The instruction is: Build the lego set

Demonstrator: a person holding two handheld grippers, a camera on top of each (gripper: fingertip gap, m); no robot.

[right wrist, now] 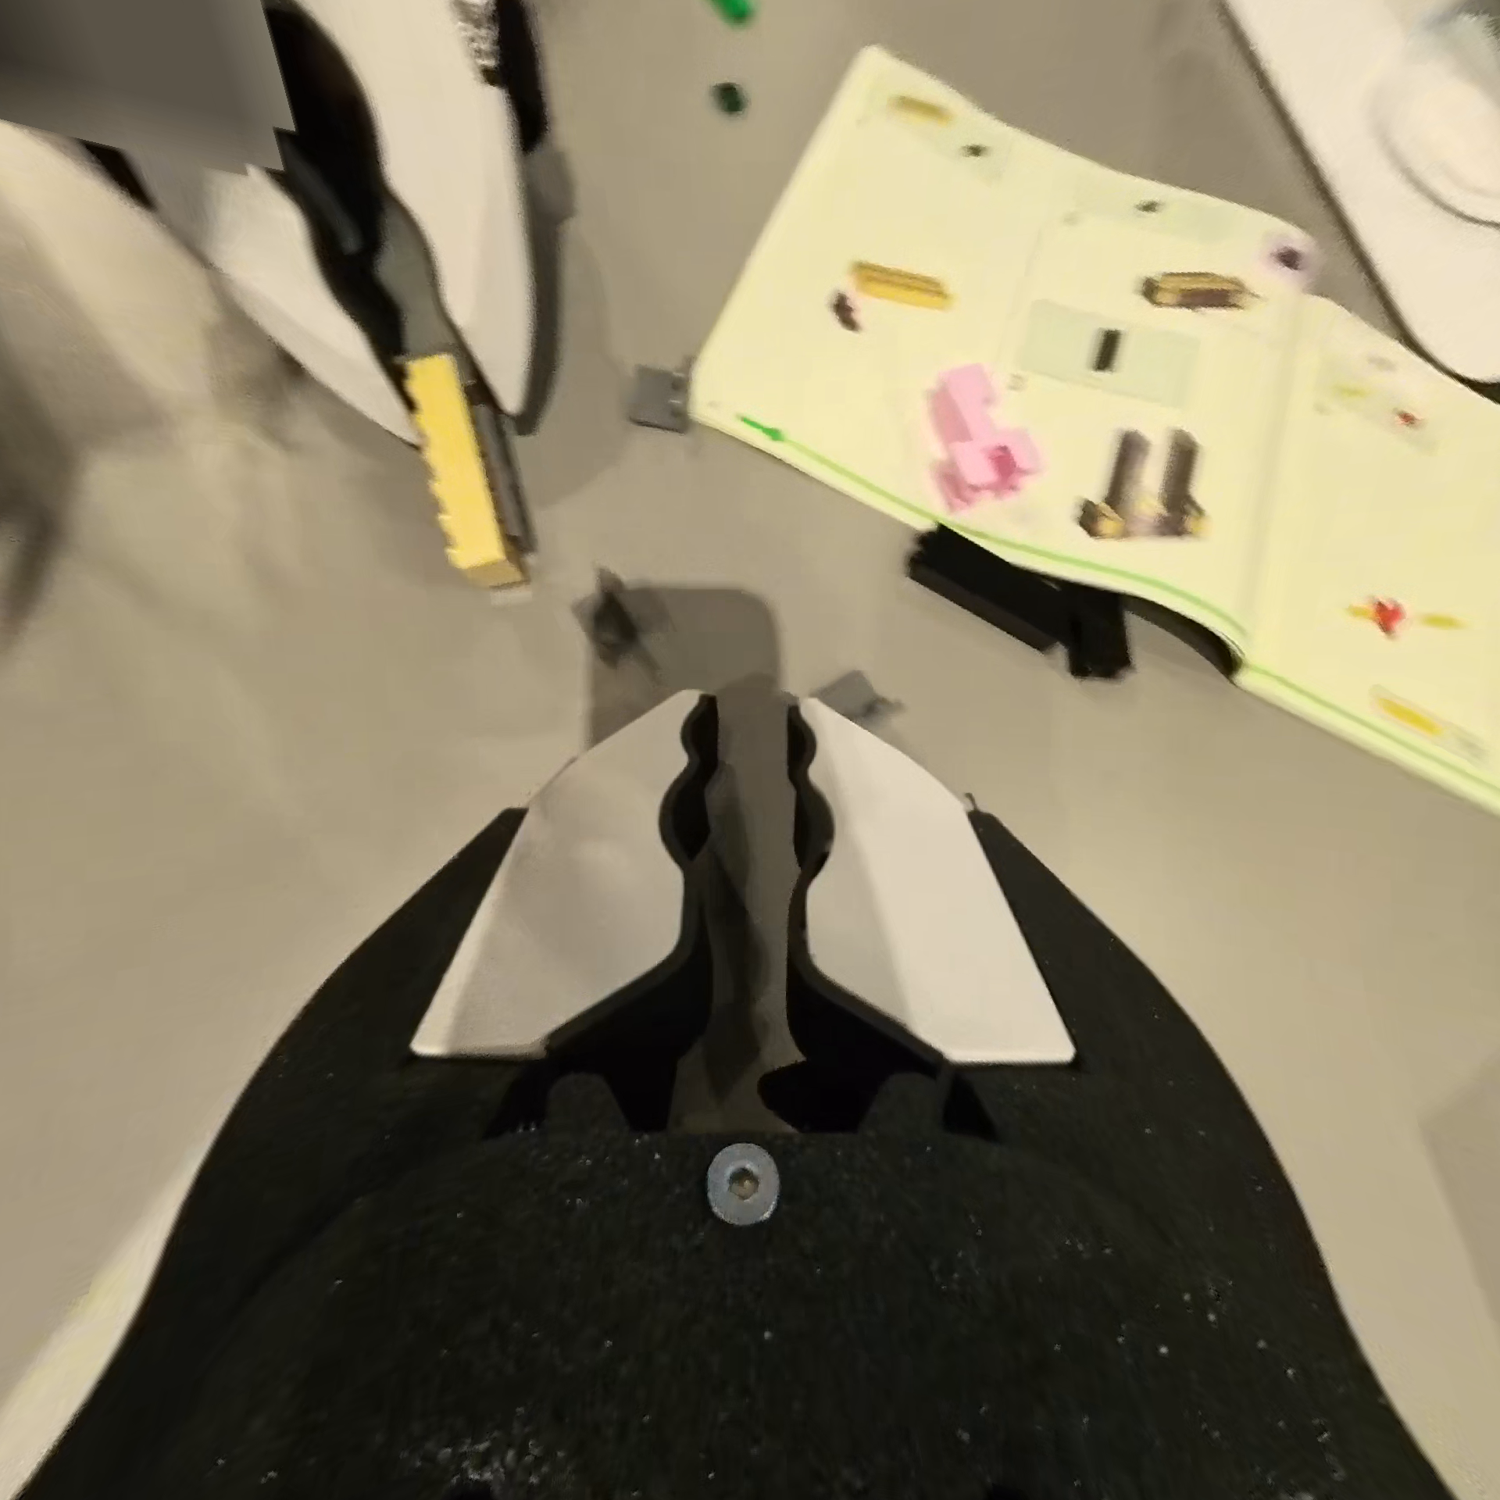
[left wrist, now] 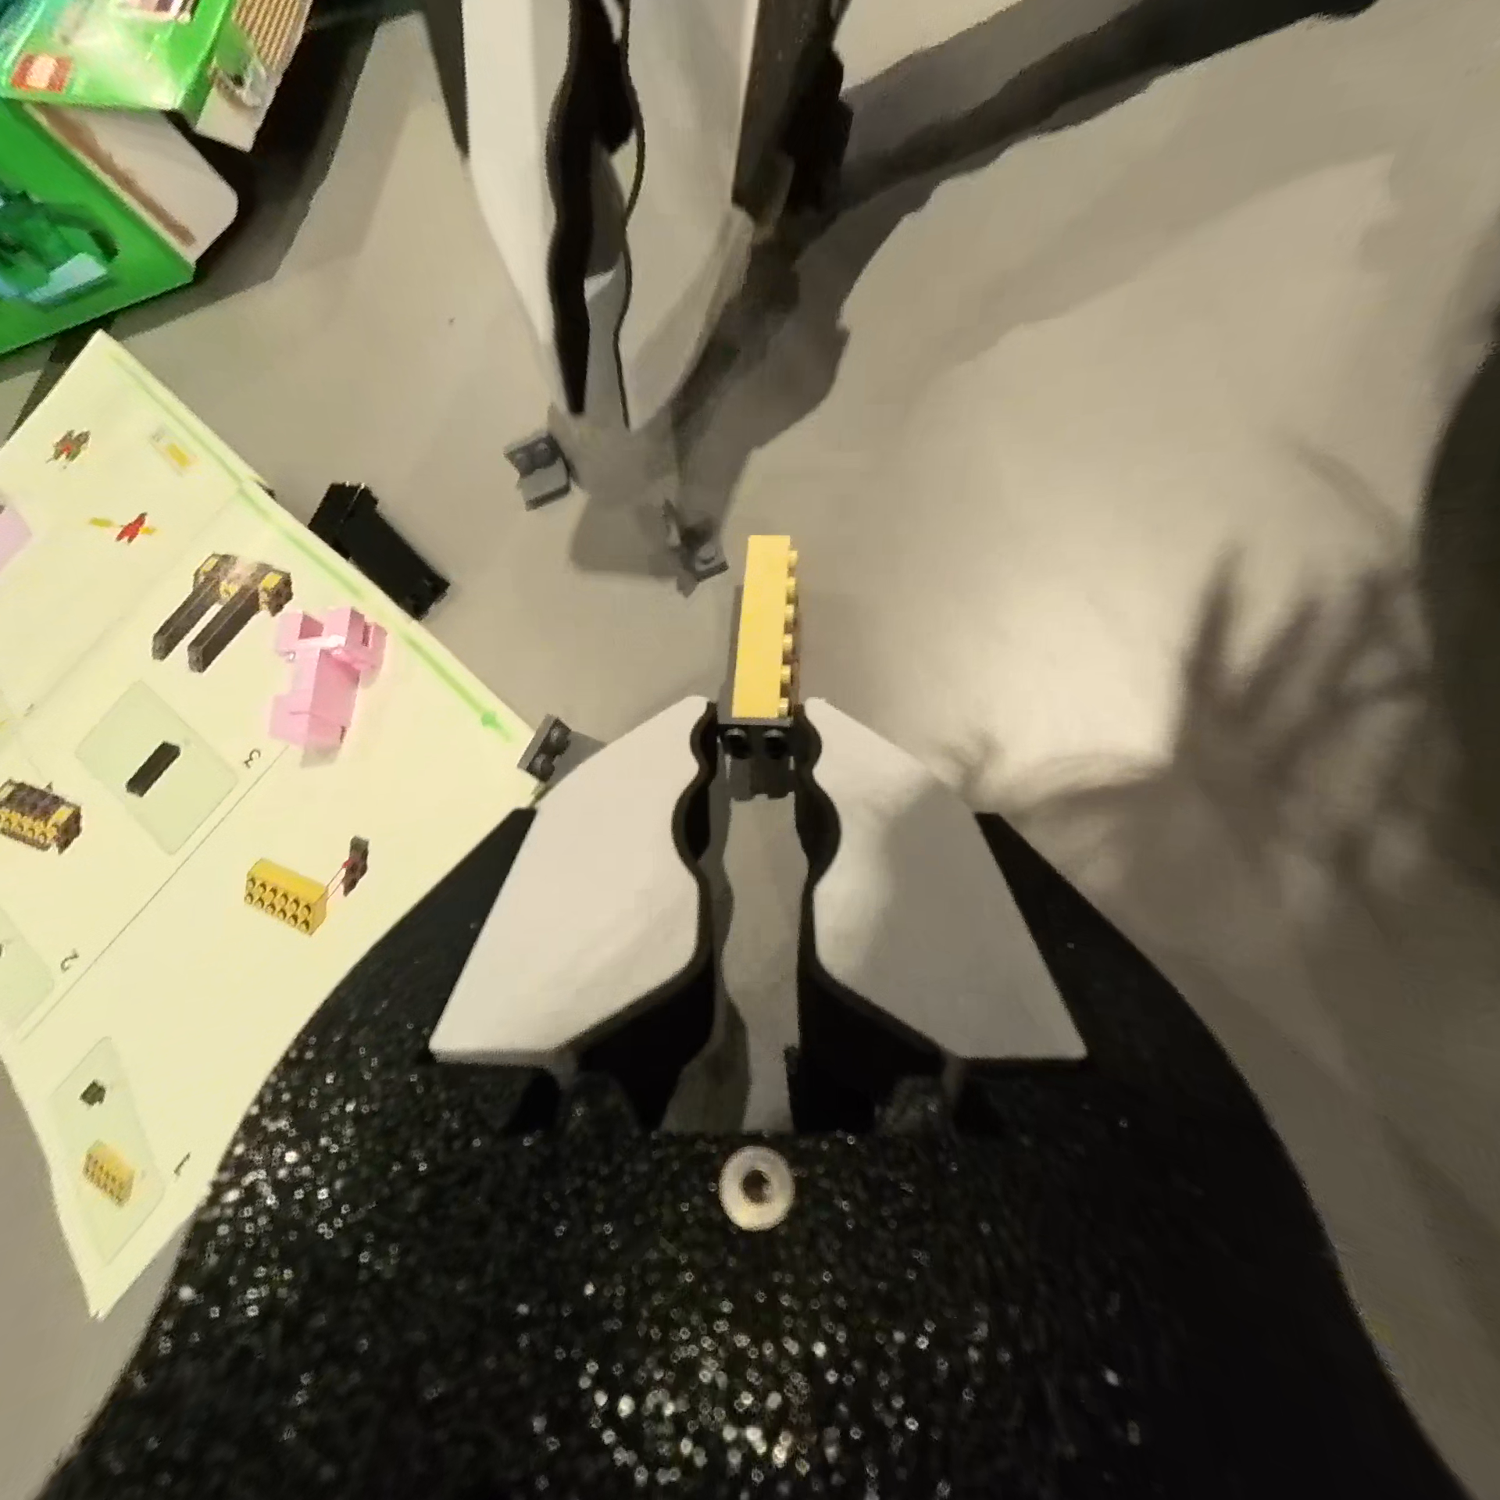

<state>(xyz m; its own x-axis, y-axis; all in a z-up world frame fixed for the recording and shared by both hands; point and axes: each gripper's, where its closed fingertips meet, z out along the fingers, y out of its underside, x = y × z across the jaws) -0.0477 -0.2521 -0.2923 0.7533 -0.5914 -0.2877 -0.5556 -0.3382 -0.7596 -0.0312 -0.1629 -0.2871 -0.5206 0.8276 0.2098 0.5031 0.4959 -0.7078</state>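
A: What does the left gripper hold?
B: It clamps a yellow brick backed by a dark plate, studs sideways, above the grey table.
A: The right gripper?
B: Fingers slightly parted, holding nothing.
A: Containers?
B: A green box at the table's far left corner; contents hidden.
A: Room?
B: Bare table beside the instruction booklet; small grey pieces lie near.

Just a plain grey table filling basically the whole background, smooth and matte. Light is coming in pretty hard from above, so there are dark, soft-edged shadows thrown across the right side. In the right wrist view, a white rounded-edge surface sits at the top right corner.
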